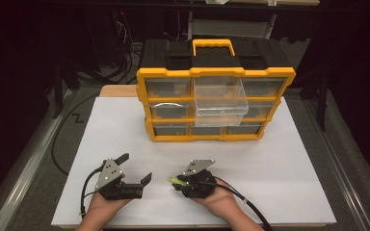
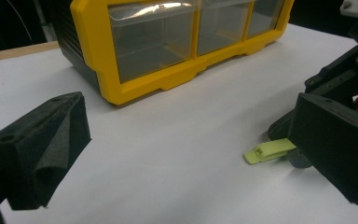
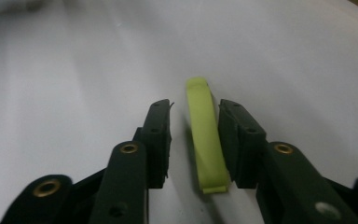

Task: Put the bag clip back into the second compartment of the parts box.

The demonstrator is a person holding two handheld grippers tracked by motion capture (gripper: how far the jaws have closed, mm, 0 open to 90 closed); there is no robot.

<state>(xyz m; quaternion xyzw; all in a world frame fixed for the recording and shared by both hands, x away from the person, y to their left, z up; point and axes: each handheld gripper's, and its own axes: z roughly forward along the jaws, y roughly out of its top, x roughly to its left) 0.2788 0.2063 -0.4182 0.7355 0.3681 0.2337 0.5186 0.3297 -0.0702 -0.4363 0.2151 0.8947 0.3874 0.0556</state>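
Observation:
A small yellow-green strip (image 3: 205, 135) lies flat on the white sheet (image 1: 279, 168), between the jaws of my right gripper (image 3: 195, 109). Those jaws stand slightly apart, with a gap showing on the strip's left side. From above, the right gripper (image 1: 177, 183) points left and the strip (image 1: 174, 180) sticks out at its tip. My left gripper (image 1: 135, 168) rests to its left, jaws wide open with nothing between them. The left gripper view (image 2: 186, 149) looks across at the strip (image 2: 268, 150) and the right gripper (image 2: 349, 70).
A yellow and black drawer organizer (image 1: 217, 72) stands at the back of the sheet, with one clear drawer (image 1: 220, 98) in its top middle pulled out. Its bottom drawers (image 2: 149, 42) face the left gripper. Cables trail from both grippers towards the front edge.

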